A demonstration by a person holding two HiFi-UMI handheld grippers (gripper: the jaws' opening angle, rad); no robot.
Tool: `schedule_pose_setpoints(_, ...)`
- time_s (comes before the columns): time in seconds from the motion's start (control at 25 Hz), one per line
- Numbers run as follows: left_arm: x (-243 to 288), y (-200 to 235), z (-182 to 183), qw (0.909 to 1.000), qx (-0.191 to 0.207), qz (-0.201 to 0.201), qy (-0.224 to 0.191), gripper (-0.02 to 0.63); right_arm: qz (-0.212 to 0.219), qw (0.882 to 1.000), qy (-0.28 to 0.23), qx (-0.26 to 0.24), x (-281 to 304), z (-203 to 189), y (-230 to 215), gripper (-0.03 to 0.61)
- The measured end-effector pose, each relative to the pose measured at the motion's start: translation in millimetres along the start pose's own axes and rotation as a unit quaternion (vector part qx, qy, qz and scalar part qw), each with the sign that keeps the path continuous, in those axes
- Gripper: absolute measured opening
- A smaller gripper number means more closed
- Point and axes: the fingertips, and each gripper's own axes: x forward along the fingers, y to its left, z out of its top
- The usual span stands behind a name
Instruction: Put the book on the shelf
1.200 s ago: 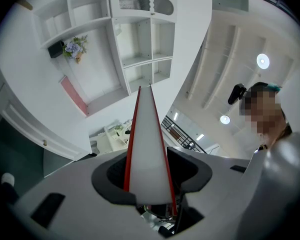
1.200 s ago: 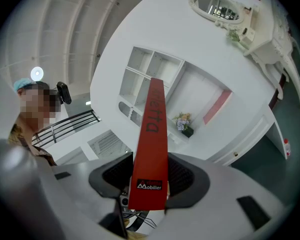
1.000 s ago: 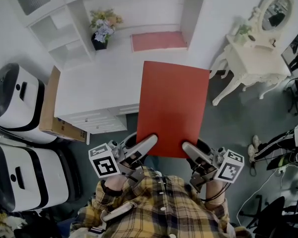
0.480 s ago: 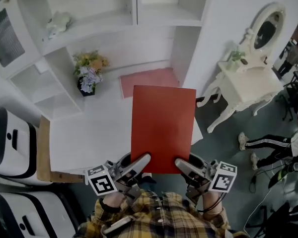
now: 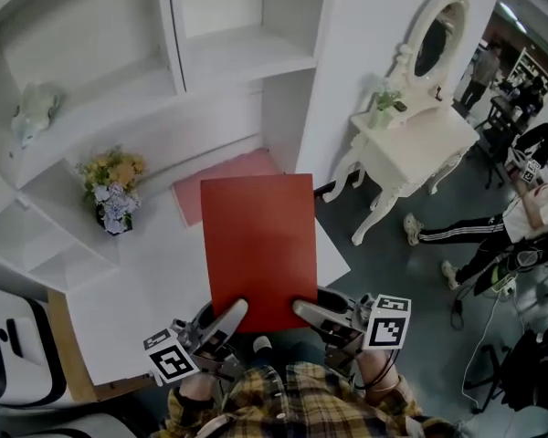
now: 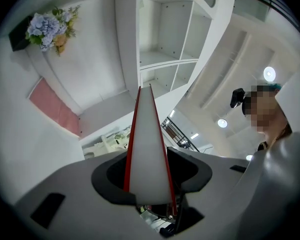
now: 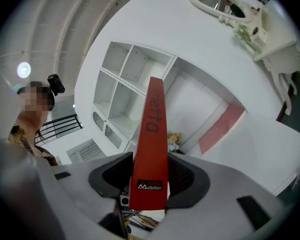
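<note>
Flowers (image 5: 112, 185) stand at left on the white tabletop (image 5: 155, 281), near a pink mat (image 5: 224, 181); the left claw (image 5: 230, 310) is clenched on the near edge of the red book (image 5: 256, 245), page edges between its jaws; the book is held in the air over the tabletop, before the white shelf (image 5: 247, 57); the right claw (image 5: 306, 308) is clenched on its spine end; a dressing table (image 5: 411, 140) stands at right.
</note>
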Motion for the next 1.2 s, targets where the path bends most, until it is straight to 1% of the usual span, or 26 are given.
schedule_pose_setpoints(0.24, 9, 18, 7, 0.9998, -0.012, 0.011, -0.009, 0.204, -0.002, 1.0, 0.013, 0.005, 10, 11, -16, 0.206)
schedule_pose_setpoints(0.48, 25, 32, 21, 0.999, 0.004, 0.032, -0.031, 0.204, 0.024, 0.999, 0.03, 0.013, 24, 31, -37, 0.206)
schedule_pose_setpoints(0.68, 62, 38, 43, 0.9963, 0.024, 0.047, -0.068, 0.204, 0.055, 0.997, 0.057, 0.004, 35, 79, -55, 0.206)
schedule_pose_setpoints(0.8, 92, 40, 60, 0.9945, 0.046, 0.045, -0.083, 0.204, 0.078, 0.995, 0.06, -0.014, 42, 114, -64, 0.206)
schedule_pose_setpoints(0.92, 118, 41, 70, 0.9917, 0.062, 0.05, -0.101, 0.204, 0.1, 0.992, 0.069, -0.025, 44, 144, -75, 0.206)
schedule_pose_setpoints(1.08, 142, 43, 79, 0.9864, 0.075, 0.066, -0.131, 0.204, 0.124, 0.987, 0.099, -0.028, 50, 173, -86, 0.206)
schedule_pose_setpoints(1.2, 156, 43, 82, 0.983, 0.079, 0.079, -0.146, 0.204, 0.138, 0.983, 0.116, -0.027, 50, 188, -91, 0.205)
